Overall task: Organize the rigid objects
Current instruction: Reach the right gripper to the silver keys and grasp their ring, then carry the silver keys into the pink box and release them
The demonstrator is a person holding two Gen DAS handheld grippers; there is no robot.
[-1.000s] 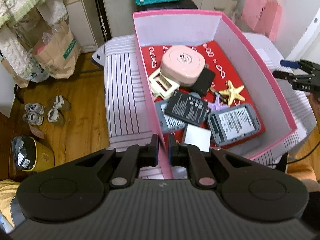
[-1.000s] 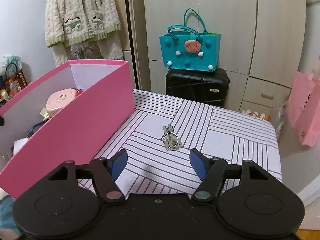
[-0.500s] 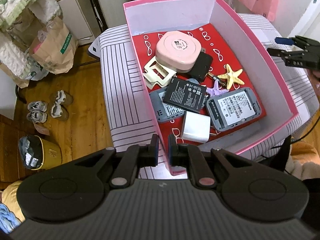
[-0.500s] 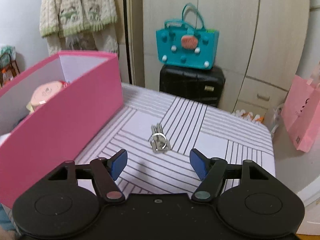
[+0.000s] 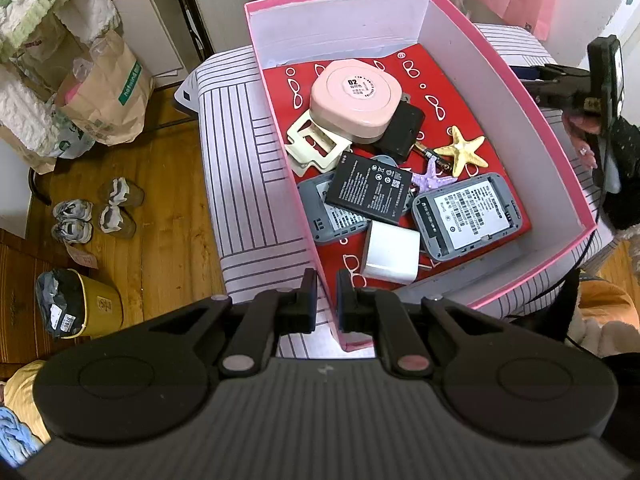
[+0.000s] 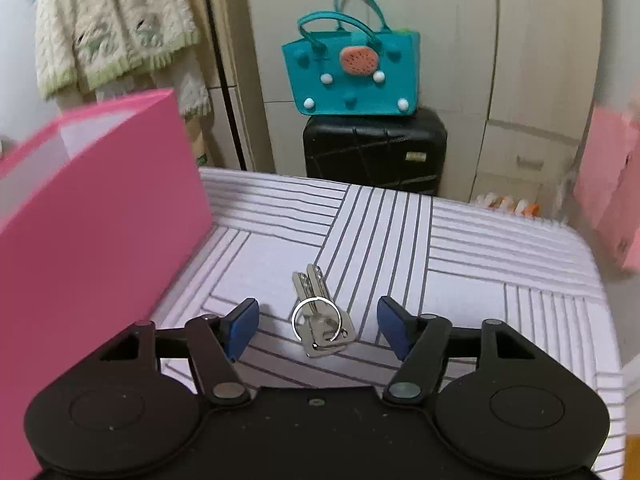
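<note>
A pink box (image 5: 480,92) stands on the striped cushion (image 6: 460,260). In it lie a pink round case (image 5: 356,100), a black battery (image 5: 368,188), grey devices (image 5: 466,216), a white charger (image 5: 390,258) and a yellow starfish (image 5: 464,152). My left gripper (image 5: 326,300) is shut on the box's near left wall. A bunch of keys (image 6: 312,288) on a ring lies on the cushion to the right of the box. My right gripper (image 6: 318,316) hovers low over the keys. Its jaws are closing with the keys between them, and the blue pads stay clear of the metal.
A teal bag (image 6: 352,72) sits on a black suitcase (image 6: 374,152) behind the cushion. A pink shopping bag (image 6: 612,208) hangs at the right. On the wooden floor to the left are a paper bag (image 5: 108,92), shoes (image 5: 96,212) and a yellow bin (image 5: 80,304).
My right gripper has come forward and down to the keys, which now lie between its narrowing jaws. The left gripper keeps its hold on the box wall, tilted a little more over the box.
</note>
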